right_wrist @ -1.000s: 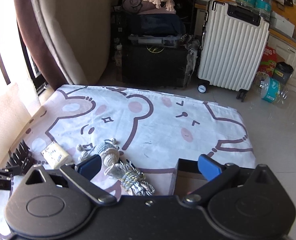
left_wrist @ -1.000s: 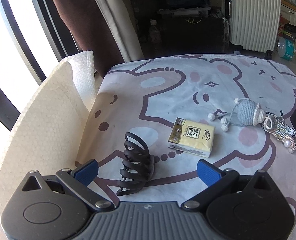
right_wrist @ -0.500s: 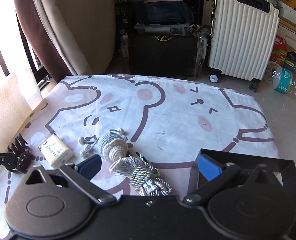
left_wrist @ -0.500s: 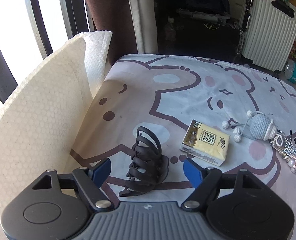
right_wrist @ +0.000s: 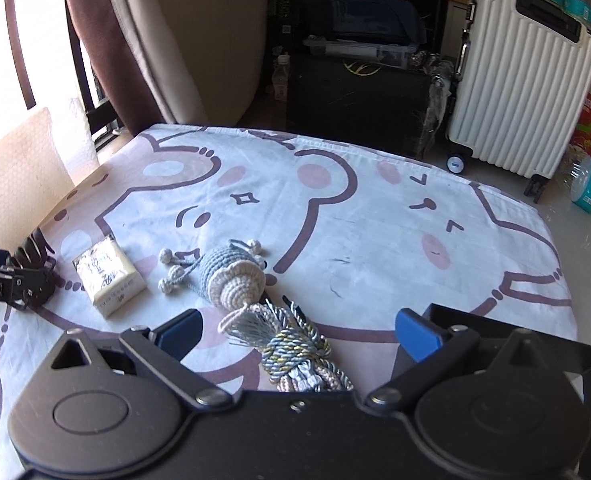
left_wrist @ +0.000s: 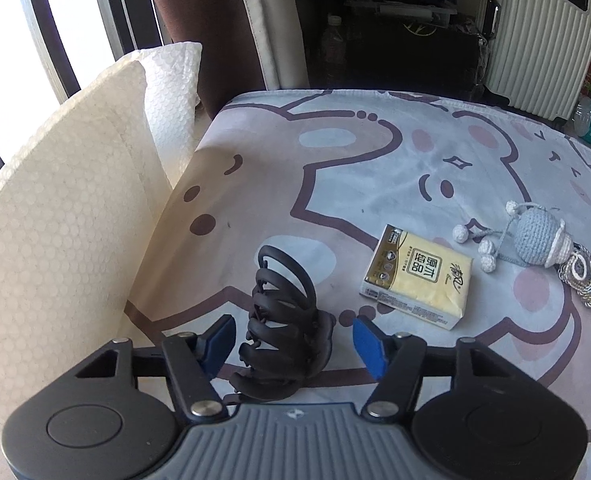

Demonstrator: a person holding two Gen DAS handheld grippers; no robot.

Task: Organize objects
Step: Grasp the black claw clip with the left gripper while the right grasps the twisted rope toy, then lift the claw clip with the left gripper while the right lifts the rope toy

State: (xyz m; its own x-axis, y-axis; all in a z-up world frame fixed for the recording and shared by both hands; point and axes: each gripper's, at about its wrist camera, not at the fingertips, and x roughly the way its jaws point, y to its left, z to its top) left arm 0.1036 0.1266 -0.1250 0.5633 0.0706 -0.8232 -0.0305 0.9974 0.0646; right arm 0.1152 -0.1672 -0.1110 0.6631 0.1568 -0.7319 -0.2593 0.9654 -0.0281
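The left gripper (left_wrist: 293, 342) points down at a black hair claw clip (left_wrist: 285, 332) that stands between its blue pads (left_wrist: 369, 344). Its jaws have just been closing around the clip, yet a gap shows on each side, so the pads do not press on it and the gripper is released. The clip rests on a bench covered with a cartoon bear cloth (left_wrist: 335, 184). Just to the clip's right lies a yellow tissue pack (left_wrist: 419, 278), and beyond that a grey crocheted doll (left_wrist: 535, 240) with pom-pom strings.

The right gripper (right_wrist: 297, 330) hangs with its jaws spread wide, grasping nothing. Between its fingers, on the cloth, lies a braided tassel cord (right_wrist: 295, 350), touching the base of the doll. A black box (right_wrist: 575, 360) sits at the near right of the bench, partly behind the right finger. A sheet of bubble wrap (left_wrist: 55, 240) stands along the bench's left edge. On the floor beyond stands a white ribbed suitcase (right_wrist: 523, 92).
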